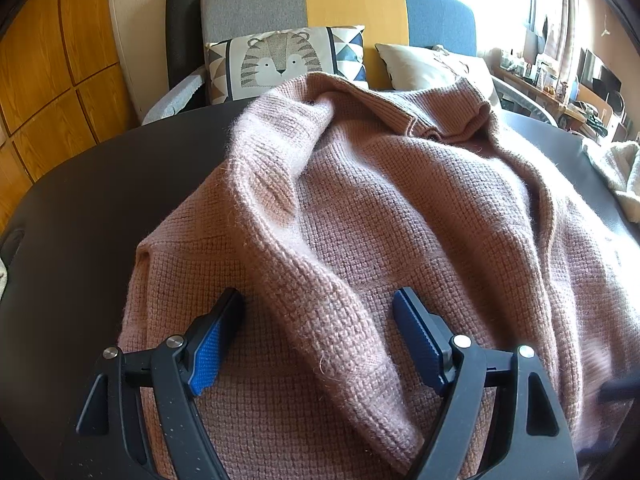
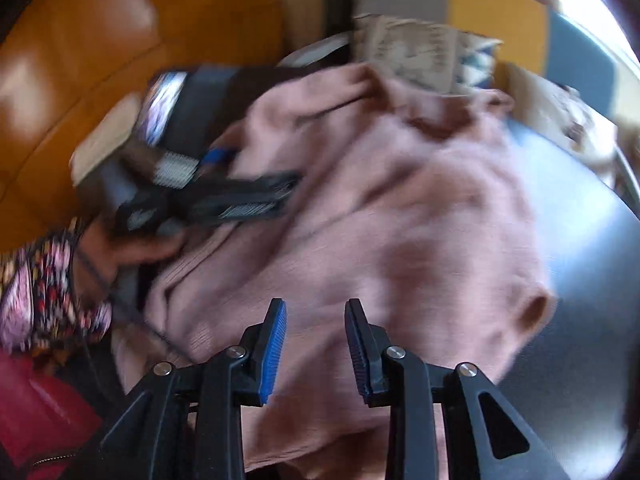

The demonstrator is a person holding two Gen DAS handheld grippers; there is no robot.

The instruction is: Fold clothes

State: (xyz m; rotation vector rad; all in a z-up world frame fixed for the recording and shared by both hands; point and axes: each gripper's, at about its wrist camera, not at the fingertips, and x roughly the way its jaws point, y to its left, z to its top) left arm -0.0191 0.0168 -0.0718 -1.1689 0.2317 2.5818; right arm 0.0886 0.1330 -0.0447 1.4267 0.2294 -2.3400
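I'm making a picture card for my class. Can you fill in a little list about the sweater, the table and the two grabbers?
sweater: pink knit sweater, rumpled, not folded yet, a sleeve lying across its front
table: dark table under the sweater
left gripper: open, fingers either side of the sleeve, not pressing it
right gripper: open, nothing between its fingers, above the sweater
behind: tiger cushion on a sofa
picture quality: right view blurred

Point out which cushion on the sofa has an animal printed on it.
The left cushion, beside the sofa's grey armrest: it shows a striped tiger face with triangle patterns. The right cushion is plain cream.
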